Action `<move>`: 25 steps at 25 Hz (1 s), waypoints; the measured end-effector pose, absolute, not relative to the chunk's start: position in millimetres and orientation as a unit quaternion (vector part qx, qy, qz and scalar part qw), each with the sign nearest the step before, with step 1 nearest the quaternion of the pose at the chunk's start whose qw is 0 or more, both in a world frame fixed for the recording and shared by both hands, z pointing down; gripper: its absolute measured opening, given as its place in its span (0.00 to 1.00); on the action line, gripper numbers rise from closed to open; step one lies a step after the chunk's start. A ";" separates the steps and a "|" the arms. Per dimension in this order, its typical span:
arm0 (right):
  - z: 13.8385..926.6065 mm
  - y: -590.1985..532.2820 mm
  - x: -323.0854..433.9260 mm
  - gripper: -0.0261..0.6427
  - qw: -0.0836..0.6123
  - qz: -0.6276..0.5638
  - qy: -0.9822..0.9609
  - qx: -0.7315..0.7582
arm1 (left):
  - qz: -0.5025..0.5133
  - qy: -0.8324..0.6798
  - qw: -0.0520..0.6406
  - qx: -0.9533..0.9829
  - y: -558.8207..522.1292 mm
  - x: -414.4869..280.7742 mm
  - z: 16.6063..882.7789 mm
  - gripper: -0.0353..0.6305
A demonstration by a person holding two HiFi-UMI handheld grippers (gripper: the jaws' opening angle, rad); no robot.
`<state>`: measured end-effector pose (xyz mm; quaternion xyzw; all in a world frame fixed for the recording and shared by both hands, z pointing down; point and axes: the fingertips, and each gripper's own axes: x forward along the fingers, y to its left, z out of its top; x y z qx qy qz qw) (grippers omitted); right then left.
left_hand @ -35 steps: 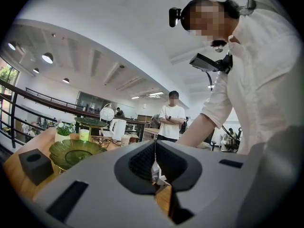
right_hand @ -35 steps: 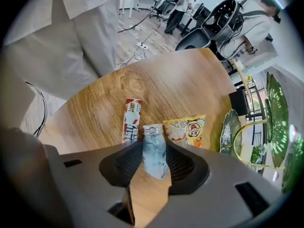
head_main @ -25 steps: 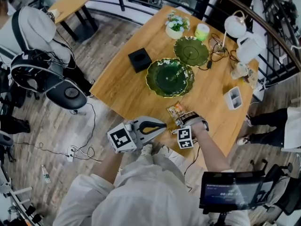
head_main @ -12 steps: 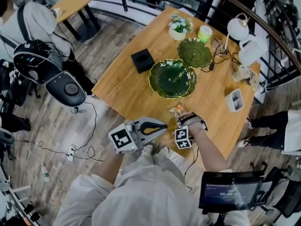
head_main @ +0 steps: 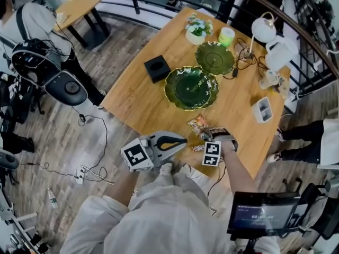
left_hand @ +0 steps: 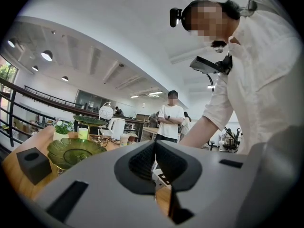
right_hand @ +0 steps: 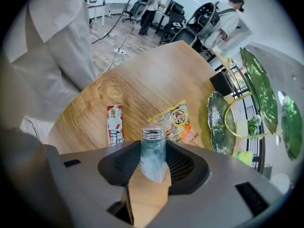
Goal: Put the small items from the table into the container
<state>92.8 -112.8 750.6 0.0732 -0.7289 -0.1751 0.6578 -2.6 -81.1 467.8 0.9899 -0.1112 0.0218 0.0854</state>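
Looking down in the head view: the wooden surface (head_main: 137, 99) carries a green leaf-shaped dish (head_main: 172, 97) near its centre. A black block (head_main: 157, 67) sits at the dish's 10 o'clock. A white two-compartment container (head_main: 257, 111) sits at its 4 o'clock, near the right edge. A yellow snack packet (head_main: 198, 124) lies at 6 o'clock from the dish, close to the near edge. The right tool (head_main: 212, 136) points steeply down, just beside the packet at its 4 o'clock. A red-and-white stick packet (head_main: 198, 148) lies at this tool's 8 o'clock. The left tool (head_main: 177, 141) is held level at the near edge, at 9 o'clock from the right tool. The container is well apart from both tools, at 2 o'clock from the right one.

Left gripper view: the left tool (left_hand: 155, 148) has its jaws together, pads meeting, nothing between them. Dish (left_hand: 71, 148) and block (left_hand: 34, 164) show at 8 to 9 o'clock.

Right gripper view: a small glass bottle (right_hand: 153, 153) with a silver screw cap and pale blue contents stands between the pads of the right tool (right_hand: 153, 165). Both pads lie against its sides while the jaws are opening. I cannot tell whether the bottle rests on the surface (right_hand: 142, 89). Beyond the cap, the snack packet (right_hand: 176, 122) lies at 1 o'clock and the stick packet (right_hand: 114, 125) at 10 o'clock. The dish (right_hand: 216, 122) is at 3 o'clock.
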 end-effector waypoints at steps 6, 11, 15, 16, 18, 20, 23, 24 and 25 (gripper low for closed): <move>717.0 -119.7 85.3 0.28 0.567 -0.070 -0.798 0.190 | 0.020 -0.094 0.079 0.992 -84.0 10.2 465.4 0.07; 664.9 -131.7 84.0 0.28 0.409 0.062 -0.853 0.319 | 0.013 -0.085 0.072 0.994 -87.9 18.6 458.6 0.07; 618.6 -143.0 92.0 0.28 0.278 0.128 -0.868 0.391 | 0.007 -0.080 0.067 0.994 -90.7 23.0 454.1 0.07; 609.4 -144.9 94.6 0.28 0.253 0.137 -0.869 0.402 | 0.007 -0.079 0.066 0.995 -91.2 23.8 453.1 0.07; 591.9 -146.8 100.1 0.28 0.205 0.155 -0.870 0.420 | 0.004 -0.077 0.064 0.995 -91.4 25.4 450.8 0.07; 573.4 -146.8 105.9 0.28 0.145 0.180 -0.871 0.434 | 0.002 -0.074 0.062 0.995 -91.1 26.8 448.2 0.07; 546.0 -143.7 112.4 0.28 0.041 0.224 -0.869 0.440 | -0.001 -0.073 0.057 0.996 -90.6 28.4 443.6 0.07; 538.9 -142.2 113.9 0.28 0.011 0.238 -0.867 0.437 | -0.002 -0.073 0.056 0.996 -90.5 28.7 442.1 0.07; 533.3 -140.9 115.1 0.28 -0.014 0.250 -0.865 0.435 | -0.002 -0.072 0.055 0.996 -90.5 28.9 440.6 0.07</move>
